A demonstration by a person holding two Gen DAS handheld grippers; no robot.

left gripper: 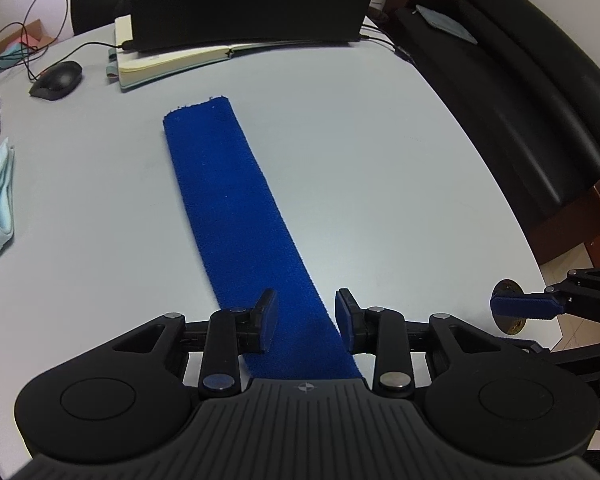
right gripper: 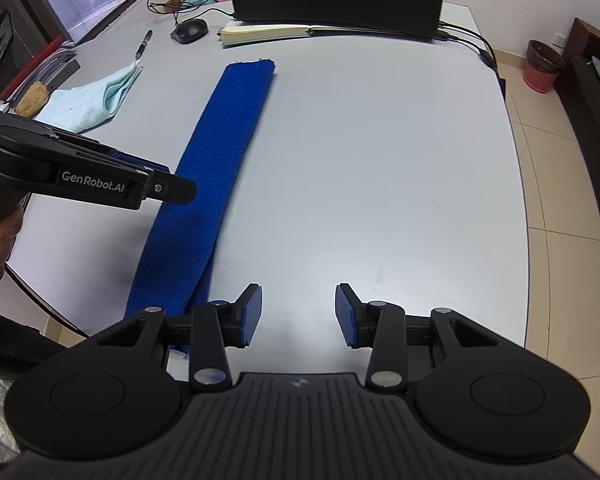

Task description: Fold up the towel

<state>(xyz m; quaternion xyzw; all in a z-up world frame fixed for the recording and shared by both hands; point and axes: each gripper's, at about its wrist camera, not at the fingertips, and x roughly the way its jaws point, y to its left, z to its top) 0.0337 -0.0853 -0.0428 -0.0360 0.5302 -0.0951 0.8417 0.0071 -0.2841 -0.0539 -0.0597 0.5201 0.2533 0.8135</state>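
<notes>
**The strip runs straight away from our left gripper**

We have the blue towel [left gripper: 236,216] lying flat on the grey table [left gripper: 380,160], already folded into a long narrow strip. Its long axis leads away from us: the near end sits under the left gripper [left gripper: 306,318], the far end stops short of the open notebook [left gripper: 172,62] and the dark monitor [left gripper: 252,0] behind it.

Our left gripper stands partly open, straddling the near end of the strip. The pads are clear of the cloth on either side, so we are holding nothing there. In the right wrist view the right gripper [right gripper: 299,314] is also partly open and empty, over bare table just beside the strip's right edge, with the towel lying off to its left.

So the left hand is the nearer one, lined up with the strip's axis; the right would have to shift sideways to reach the same end. We judge the next fold to be end to end, along that axis: the near end taken up and carried toward the far one. For that, both near corners want a grip, and neither is gripped yet.

A pale blue cloth [right gripper: 96,100] lies apart at the left, near the pen [right gripper: 144,44] and mouse [right gripper: 189,31], well clear of the fold's path.
</notes>
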